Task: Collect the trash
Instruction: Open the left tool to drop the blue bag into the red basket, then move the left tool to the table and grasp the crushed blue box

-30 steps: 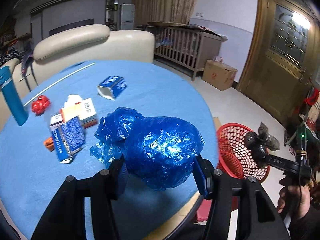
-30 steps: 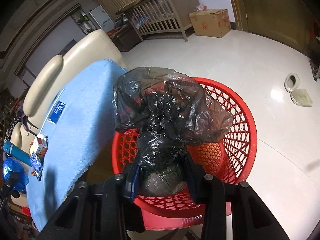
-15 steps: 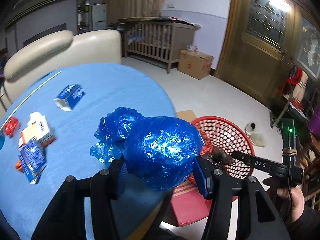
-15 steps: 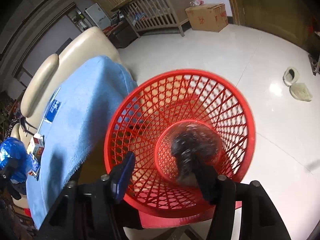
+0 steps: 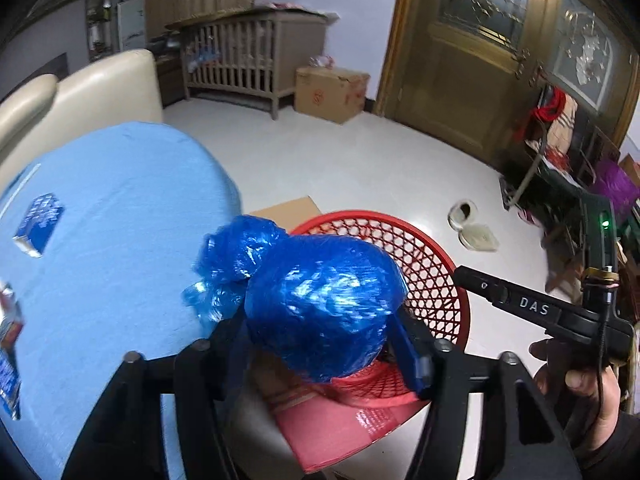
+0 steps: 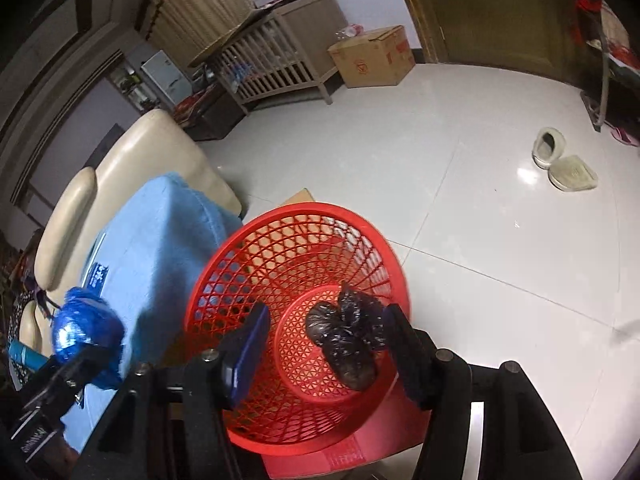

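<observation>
Scene: You stand at a blue-covered worktop (image 5: 120, 208) with a red basket (image 6: 240, 280) on the floor just beside its edge.
Left hand-held gripper (image 5: 324, 344): Its jaws have just been opening, with the blue bag (image 5: 320, 304) between them over the near rim of the basket; whether the pads press on it you cannot tell from the left wrist view (the bag hides both inner faces).
Right hand-held gripper (image 6: 324, 356): Its jaws have just been opening and stand apart with nothing held, poised above the basket.
Black bag (image 6: 348, 336): It lies on the basket floor, clear of the gripper.
Handling: The blue bag looks light, soft and crinkly, its film probably slippery; judge it squashable rather than fragile. Take such a bundle across its full belly, or at the knotted neck (image 5: 240, 248), where the plastic bunches and slides less.
Left to collect: A small blue carton (image 5: 38, 224) lies on the worktop, well apart from the basket; stiff-sided, it should take a pinch across its narrow faces.
</observation>
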The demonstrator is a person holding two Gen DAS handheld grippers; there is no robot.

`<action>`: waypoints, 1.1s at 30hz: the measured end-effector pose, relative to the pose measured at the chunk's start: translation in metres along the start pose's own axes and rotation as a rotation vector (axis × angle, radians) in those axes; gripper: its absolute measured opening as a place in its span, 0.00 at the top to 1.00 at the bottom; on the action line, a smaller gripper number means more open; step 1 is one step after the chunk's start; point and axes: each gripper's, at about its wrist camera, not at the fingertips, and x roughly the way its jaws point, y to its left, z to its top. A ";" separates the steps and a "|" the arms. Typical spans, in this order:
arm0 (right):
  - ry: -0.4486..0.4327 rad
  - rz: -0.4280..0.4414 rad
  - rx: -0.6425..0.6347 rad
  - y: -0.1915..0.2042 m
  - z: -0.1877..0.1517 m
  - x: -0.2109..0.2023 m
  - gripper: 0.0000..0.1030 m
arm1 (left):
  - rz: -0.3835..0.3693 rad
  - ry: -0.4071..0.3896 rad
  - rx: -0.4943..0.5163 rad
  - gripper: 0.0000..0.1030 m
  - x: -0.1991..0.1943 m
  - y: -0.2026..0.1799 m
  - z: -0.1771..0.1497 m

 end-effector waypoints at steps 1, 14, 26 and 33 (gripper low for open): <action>0.001 -0.007 0.006 -0.003 0.002 0.000 0.39 | -0.009 0.022 0.007 0.26 0.007 -0.003 0.002; 0.115 0.002 0.089 -0.033 0.026 0.060 0.39 | 0.030 0.012 -0.126 0.25 -0.028 0.064 -0.024; 0.262 -0.038 -0.106 0.021 -0.011 0.094 0.37 | 0.106 -0.048 -0.279 0.25 -0.070 0.115 -0.067; 0.283 -0.059 -0.126 0.029 -0.034 0.087 0.37 | 0.139 -0.113 -0.305 0.25 -0.100 0.129 -0.075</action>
